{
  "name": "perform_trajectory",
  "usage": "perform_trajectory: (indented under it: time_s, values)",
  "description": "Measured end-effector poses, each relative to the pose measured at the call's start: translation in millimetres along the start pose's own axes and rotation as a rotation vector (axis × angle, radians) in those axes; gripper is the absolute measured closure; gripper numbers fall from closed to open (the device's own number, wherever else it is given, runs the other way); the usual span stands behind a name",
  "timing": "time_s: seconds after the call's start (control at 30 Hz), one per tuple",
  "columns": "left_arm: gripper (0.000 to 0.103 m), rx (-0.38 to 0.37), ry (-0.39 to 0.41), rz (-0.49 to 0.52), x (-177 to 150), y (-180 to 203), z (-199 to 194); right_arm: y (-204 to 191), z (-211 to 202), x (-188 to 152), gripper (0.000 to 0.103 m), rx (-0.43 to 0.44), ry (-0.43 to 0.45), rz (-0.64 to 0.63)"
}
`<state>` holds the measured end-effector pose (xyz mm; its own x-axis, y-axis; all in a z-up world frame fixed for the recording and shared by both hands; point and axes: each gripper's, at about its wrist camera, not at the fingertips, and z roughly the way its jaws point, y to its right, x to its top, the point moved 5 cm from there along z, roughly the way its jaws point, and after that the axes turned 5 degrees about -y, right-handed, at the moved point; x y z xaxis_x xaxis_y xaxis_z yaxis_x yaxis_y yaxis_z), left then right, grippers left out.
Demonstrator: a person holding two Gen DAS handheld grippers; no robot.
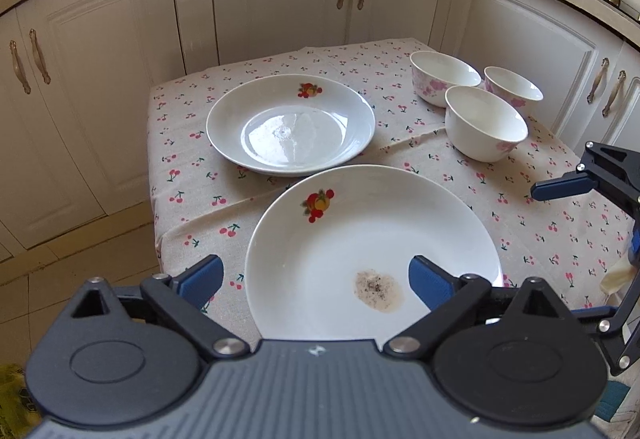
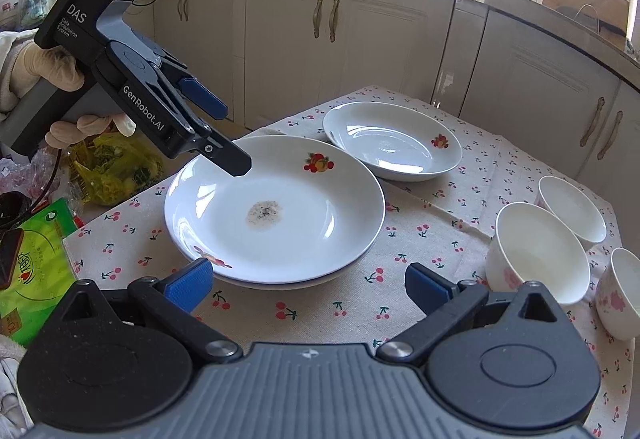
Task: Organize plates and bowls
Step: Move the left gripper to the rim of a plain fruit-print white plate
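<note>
Both grippers, left gripper (image 1: 316, 279) and right gripper (image 2: 310, 281), stand apart, empty; the stained plate (image 2: 276, 207) sits stacked near the table's (image 2: 440, 271) edge, so the far plate (image 2: 392, 147) needs a firm rim grip.

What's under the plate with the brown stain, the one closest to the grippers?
The stained plate sits on a second plate, which shows only as a rim along its near edge. The rest of the lower plate, and the cherry tablecloth beneath, is covered.

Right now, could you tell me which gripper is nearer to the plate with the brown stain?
Left. The left gripper hangs open over the stained plate's rim; the right gripper sits open just off its near edge.
</note>
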<state>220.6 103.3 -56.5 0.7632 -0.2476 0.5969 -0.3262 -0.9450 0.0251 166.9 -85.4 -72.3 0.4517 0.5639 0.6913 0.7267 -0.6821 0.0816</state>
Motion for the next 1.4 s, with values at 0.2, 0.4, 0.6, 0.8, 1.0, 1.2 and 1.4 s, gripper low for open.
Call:
perform_trajectory:
  time_s: [0.2, 0.4, 0.6, 0.8, 1.0, 1.2, 1.4]
  values:
    - [0.001, 0.002, 0.056, -0.009, 6.2, 2.9, -5.6, 5.7, -6.5, 2.1, 0.0, -0.014, 0.022, 0.005]
    - [0.001, 0.023, 0.104, 0.038, 11.9, 10.4, -6.1, 14.0, -11.4, 8.2, 0.0, -0.035, 0.042, -0.006]
    - [0.001, 0.04, 0.192, 0.12, 15.9, 17.2, -7.7, 29.7, -13.3, 23.8, 0.0, -0.059, 0.073, -0.006]
    - [0.001, -0.035, 0.119, 0.043, 27.5, -0.6, 5.6, 42.5, -7.0, 38.9, 0.0, -0.074, 0.087, -0.047]
    - [0.001, -0.013, 0.13, 0.038, 47.9, -19.3, 17.4, 64.5, 6.8, 59.6, 0.0, -0.071, 0.092, -0.102]
    - [0.001, -0.029, 0.137, 0.003, 77.0, -39.3, 38.0, 92.9, 33.4, 76.5, 0.0, -0.041, 0.056, -0.094]
    - [0.001, -0.037, 0.13, -0.002, 98.5, -52.2, 64.7, 112.9, 62.4, 86.3, 0.0, -0.013, -0.005, -0.103]
